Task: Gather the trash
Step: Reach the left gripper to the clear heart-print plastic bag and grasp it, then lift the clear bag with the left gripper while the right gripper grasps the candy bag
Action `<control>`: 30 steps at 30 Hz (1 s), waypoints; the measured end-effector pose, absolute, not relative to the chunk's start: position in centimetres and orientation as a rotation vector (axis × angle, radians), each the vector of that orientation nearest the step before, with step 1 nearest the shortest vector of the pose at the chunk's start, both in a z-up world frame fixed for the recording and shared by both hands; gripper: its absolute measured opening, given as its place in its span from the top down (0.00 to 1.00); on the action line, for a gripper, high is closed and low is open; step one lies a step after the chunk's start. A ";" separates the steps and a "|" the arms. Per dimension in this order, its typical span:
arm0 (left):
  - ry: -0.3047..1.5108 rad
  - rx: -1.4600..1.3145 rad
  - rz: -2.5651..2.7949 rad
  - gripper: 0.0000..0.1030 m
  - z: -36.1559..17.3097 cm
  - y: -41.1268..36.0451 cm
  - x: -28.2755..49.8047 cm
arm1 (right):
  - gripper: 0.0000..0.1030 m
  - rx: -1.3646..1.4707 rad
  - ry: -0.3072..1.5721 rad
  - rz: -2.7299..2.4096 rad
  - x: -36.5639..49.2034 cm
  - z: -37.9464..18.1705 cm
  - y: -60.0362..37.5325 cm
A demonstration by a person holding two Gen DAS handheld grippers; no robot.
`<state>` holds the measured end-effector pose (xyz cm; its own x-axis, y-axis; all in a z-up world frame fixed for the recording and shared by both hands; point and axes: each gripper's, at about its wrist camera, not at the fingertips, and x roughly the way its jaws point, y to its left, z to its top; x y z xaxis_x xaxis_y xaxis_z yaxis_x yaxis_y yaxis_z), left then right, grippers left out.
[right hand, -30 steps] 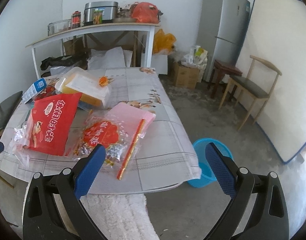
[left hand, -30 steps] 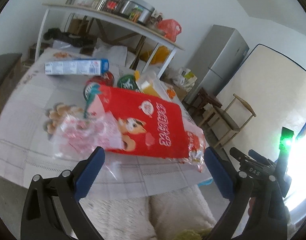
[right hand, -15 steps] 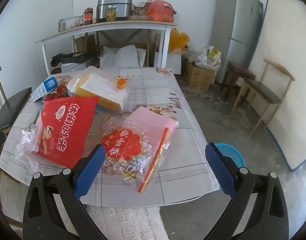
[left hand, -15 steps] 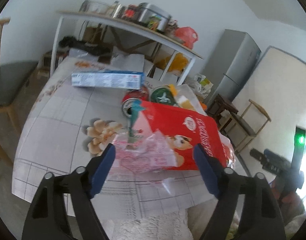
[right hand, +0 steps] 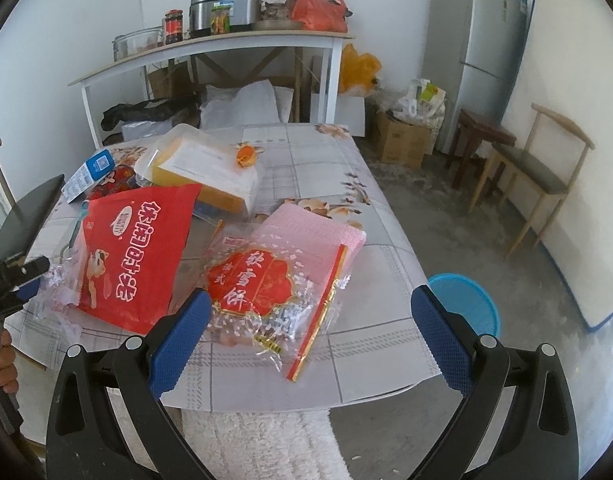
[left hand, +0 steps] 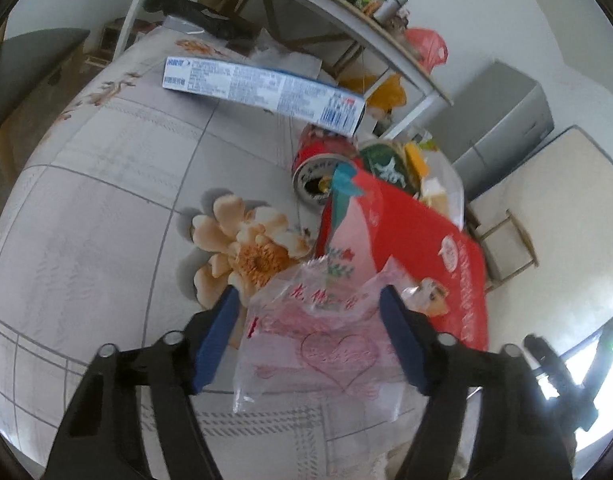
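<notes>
Left gripper (left hand: 308,336) jaws just closing around clear pink wrapper (left hand: 318,344), pads not yet pressing; red snack bag (left hand: 426,256) overlaps its far side; right gripper (right hand: 306,338) wide open, empty, above clear cookie bag (right hand: 266,280)

A lived-in home room: cloth-covered table (right hand: 386,216), fridge (right hand: 482,40), wooden chair (right hand: 546,168), propped mattress (right hand: 566,160).

A crumpled clear plastic wrapper with pink heart print (left hand: 326,336) lies at lower centre of the left wrist frame, its rumpled top overlapping the near end of a large flat red snack bag with a cartoon animal (left hand: 422,264), which runs toward the right. In the right wrist frame a clear cellophane bag with a red-and-gold label (right hand: 262,284) lies flat at centre, partly over a pink textured sheet (right hand: 318,228), with the red bag to its left.
</notes>
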<state>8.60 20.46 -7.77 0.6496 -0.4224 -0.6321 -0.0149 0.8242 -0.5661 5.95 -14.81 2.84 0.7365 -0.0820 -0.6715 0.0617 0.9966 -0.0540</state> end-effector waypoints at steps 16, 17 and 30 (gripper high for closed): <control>0.781 -0.553 -0.231 0.87 -7.2 21.7 6.7 | 0.07 0.003 0.743 -0.086 6.0 2.6 -15.3; 0.773 -0.549 -0.231 0.87 -7.0 21.8 6.4 | 0.07 0.008 0.743 -0.087 6.0 2.6 -15.4; 0.602 -0.595 -0.290 0.89 -3.2 23.8 2.2 | 0.10 0.184 0.787 -0.047 6.2 2.2 -18.9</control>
<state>2.16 23.82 -3.18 0.7911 -0.4205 -0.4443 0.0854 0.7950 -0.6005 6.15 -18.88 2.19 0.7060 0.0261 -0.7077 0.1106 0.9830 0.1466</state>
